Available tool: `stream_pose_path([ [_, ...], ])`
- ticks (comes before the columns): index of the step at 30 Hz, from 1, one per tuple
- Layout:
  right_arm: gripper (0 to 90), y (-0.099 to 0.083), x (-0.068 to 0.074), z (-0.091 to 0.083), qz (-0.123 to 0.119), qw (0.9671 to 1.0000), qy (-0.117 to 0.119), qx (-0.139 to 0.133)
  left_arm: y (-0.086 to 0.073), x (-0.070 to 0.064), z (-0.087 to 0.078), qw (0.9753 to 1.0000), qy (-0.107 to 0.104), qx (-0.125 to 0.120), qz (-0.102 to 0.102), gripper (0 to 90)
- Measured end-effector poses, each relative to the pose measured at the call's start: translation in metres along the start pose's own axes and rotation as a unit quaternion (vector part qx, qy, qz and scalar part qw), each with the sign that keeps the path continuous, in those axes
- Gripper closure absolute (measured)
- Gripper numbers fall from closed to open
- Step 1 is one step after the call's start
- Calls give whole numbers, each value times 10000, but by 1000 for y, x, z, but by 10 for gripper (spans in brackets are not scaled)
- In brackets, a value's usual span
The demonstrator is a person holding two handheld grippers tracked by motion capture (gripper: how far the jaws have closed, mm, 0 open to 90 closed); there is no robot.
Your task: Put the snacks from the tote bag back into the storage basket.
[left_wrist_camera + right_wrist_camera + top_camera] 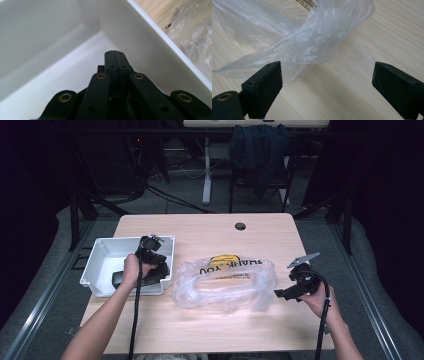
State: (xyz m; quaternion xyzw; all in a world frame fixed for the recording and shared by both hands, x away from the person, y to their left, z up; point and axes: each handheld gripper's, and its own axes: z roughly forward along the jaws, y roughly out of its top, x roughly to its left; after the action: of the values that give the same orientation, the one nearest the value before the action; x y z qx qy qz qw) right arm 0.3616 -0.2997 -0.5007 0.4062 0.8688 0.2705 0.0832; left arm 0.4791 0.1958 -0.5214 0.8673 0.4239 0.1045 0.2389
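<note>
A white plastic bin (100,254) stands at the table's left side. My left gripper (154,265) is down inside it, near its right wall. In the left gripper view the jaws are pressed together with nothing visible between them (115,60), pointing at a corner of the bin (75,35). A crumpled clear plastic bag (225,281) printed "THANK YOU" lies mid-table. My right gripper (283,293) sits just right of the bag and stands open. In the right gripper view its gripper (327,85) has bare wood between the pads, and the bag (294,42) lies just ahead, left of centre.
A dark object (118,279) lies on the bin floor left of my hand; I cannot tell what it is. The wooden table (200,330) has a cable hole (240,226) near its far edge. A chair draped with dark cloth (259,150) stands behind the table.
</note>
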Motion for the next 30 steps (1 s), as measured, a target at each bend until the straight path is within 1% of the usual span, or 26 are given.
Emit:
stream_pose_path([
  [7,89,0,1,0,-25,10000,-9,-20,-1,-6,-2,9999,-92,78,86,900],
  [8,88,0,1,0,-22,10000,-4,-23,-1,-7,-2,9998,-131,87,106,900],
  [9,88,0,1,0,-19,10000,-2,-25,-1,-8,-2,9998,-127,79,94,900],
  [10,88,0,1,1,-3,10000,-3,-40,-1,-9,-2,9998,-105,104,136,900],
  [15,88,0,2,0,7,10000,-7,-64,-3,-12,-2,9995,-183,171,186,900],
  [20,89,1,1,0,-10,10000,11,-59,-4,-12,-3,9996,-140,139,187,900],
  [21,89,1,1,0,-25,10000,-8,-53,-4,-12,-4,9997,-104,103,195,896],
  [25,89,1,1,0,-5,10000,11,-42,-4,-12,-4,9997,-140,106,196,895],
  [27,89,0,1,0,-3,10000,14,-43,-4,-11,-3,9996,-134,140,196,887],
  [29,89,0,1,0,1,10000,-5,-48,-4,-10,-3,9997,-111,99,173,864],
  [30,89,1,1,0,-14,10000,-8,-50,-4,-10,-3,9998,-35,75,173,844],
])
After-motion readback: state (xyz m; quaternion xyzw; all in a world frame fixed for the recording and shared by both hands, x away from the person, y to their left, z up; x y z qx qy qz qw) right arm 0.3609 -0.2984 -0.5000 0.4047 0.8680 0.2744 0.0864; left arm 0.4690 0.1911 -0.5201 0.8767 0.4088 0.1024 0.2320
